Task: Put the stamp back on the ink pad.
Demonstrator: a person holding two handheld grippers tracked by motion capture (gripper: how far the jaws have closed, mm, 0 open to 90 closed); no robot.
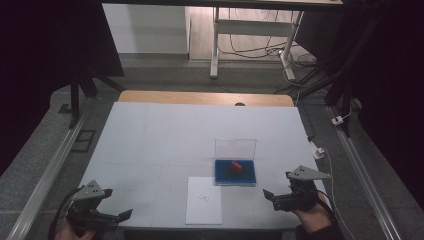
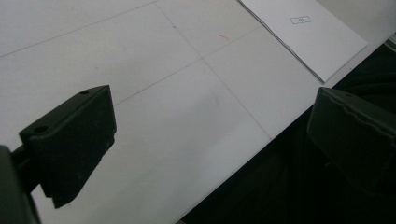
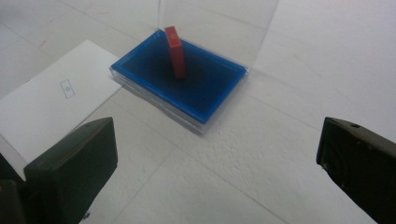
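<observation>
**A:** Where's the piece, and what are my hands doing?

**B:** I've got the red block (image 3: pixel 175 51) standing on end in the blue tray (image 3: pixel 212 100), a clear lid (image 3: pixel 219 23) upright behind it, right of centre on the white table (image 1: pixel 160 135). The sheet of paper (image 1: pixel 203 200) lies just beside the tray, nearer me. My left gripper (image 1: pixel 114 216) hangs over the near left edge, jaws spread wide, holding nothing. My right gripper (image 1: pixel 274 197) is the same, wide and empty, just to the right of the tray.

**A:** How will it handle?

**B:** I'd guess light and rigid, smooth-faced, so a bit slippery, and tippy as it stands. I'd pinch it across the two broad faces, above the tray rim.

**A:** And around it?

**B:** The tabletop is matte white with faint pencil lines. Beyond it I see a wooden edge, grey floor, dark curtains either side, and a desk frame with cables at the back
</observation>
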